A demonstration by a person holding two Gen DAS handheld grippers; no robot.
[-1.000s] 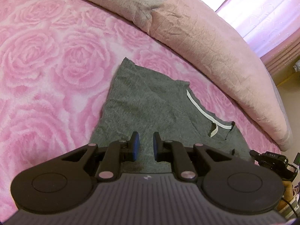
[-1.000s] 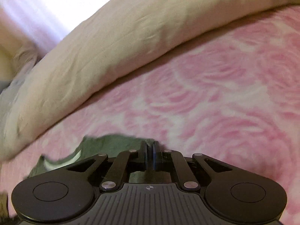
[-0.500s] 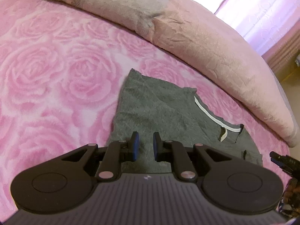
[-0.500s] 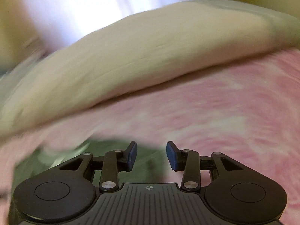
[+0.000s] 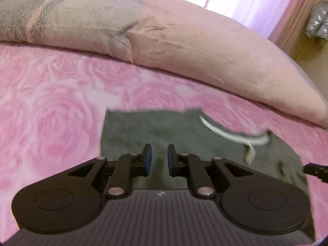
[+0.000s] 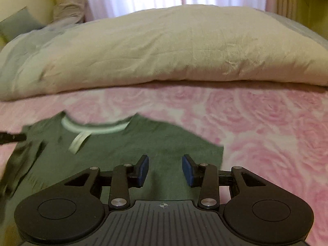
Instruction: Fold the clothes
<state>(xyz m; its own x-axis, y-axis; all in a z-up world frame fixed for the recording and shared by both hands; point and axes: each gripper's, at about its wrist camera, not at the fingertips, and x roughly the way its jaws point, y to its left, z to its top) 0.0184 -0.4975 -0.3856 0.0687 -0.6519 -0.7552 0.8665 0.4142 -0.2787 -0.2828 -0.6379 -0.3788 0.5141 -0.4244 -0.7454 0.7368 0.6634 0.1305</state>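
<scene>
Both parted, gripping nothing: left gripper (image 5: 157, 160), right gripper (image 6: 165, 170), just above flat dark-grey knit shirt (image 5: 164, 131), collar ahead.

A bed (image 5: 51, 106) covered by a pink blanket with a large rose pattern carries everything here. A dark grey T-shirt (image 5: 164, 131) lies flat and folded on the blanket, its neckline (lined with a white band, a small white tag hanging from it) towards the far side. Beyond the shirt, a long bulky duvet (image 5: 205, 47) rests across the bed, plain pinkish on one stretch and grey-striped on the other.
</scene>
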